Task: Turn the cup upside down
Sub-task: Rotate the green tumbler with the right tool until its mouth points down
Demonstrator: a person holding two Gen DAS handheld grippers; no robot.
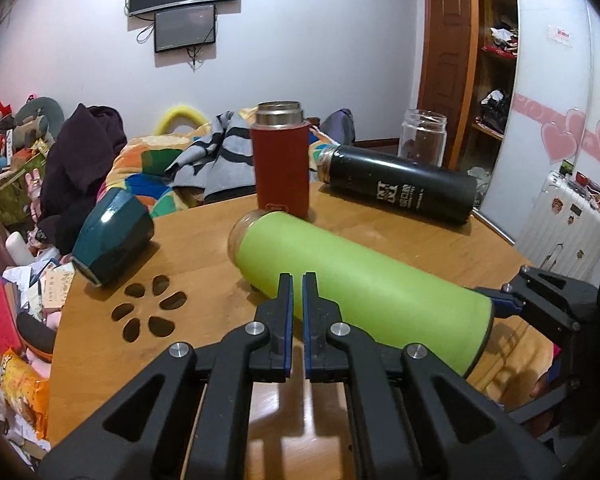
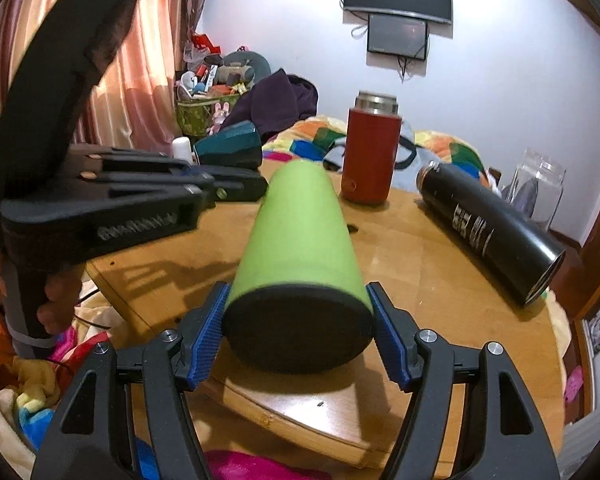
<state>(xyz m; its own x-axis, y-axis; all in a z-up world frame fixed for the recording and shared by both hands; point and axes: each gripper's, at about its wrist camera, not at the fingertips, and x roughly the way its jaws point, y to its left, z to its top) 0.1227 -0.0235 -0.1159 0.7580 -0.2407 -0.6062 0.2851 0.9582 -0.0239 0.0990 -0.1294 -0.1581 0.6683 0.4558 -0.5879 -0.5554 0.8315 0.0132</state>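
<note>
green cup (image 2: 300,236) base btwn right pads (image 2: 210,334)

Green cup lying on its side

The green cup (image 2: 300,236) lies between the right claw's (image 2: 298,332) blue pads, black base nearest, mouth pointing away.

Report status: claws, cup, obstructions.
Right claw straddling base of lying lime-green cylindrical cup, contact unclear. Left claw nearly closed, empty. Red steel-rimmed flask upright just beyond.

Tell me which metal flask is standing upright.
The red flask, steel mouth upward. The green flask and black flask lie on their sides on the table.
</note>
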